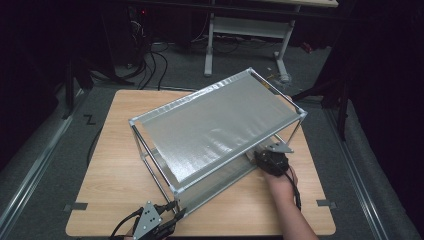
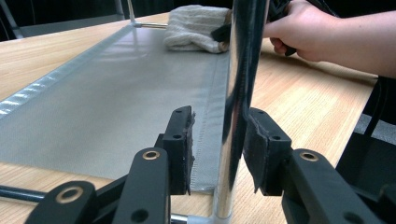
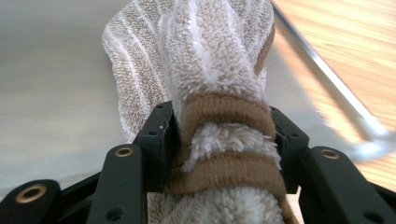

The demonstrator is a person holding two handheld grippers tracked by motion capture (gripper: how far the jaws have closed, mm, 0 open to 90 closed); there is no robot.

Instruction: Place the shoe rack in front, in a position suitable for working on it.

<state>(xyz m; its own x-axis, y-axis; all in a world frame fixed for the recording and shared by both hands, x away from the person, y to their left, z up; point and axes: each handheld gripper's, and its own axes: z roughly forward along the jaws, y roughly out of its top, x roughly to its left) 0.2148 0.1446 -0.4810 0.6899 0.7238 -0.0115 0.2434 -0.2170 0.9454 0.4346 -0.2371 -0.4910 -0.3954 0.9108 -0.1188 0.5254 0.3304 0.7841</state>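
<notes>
Right gripper view puts my right gripper (image 3: 224, 140) with its jaws pressed onto a bunched cream towel (image 3: 210, 60) with tan bands, pads biting into both sides of the roll. The towel lies on the lower grey fabric shelf (image 3: 56, 84) of the rack, near its metal edge rail (image 3: 336, 88).

My left gripper (image 2: 217, 149) has its jaws around the rack's upright chrome post (image 2: 243, 70) at the near corner. The pads look close on either side of it, so I read that as a steadying clamp.

From above, the rack (image 1: 220, 120) sits skewed on the wooden table (image 1: 115, 175), its top shelf overhanging my right hand (image 1: 280, 177).

My worry: the grip holds only a fold, so the towel could unroll and drag, or snag on the rail. Pulling hard could also slide the light rack if the left clamp slips.
</notes>
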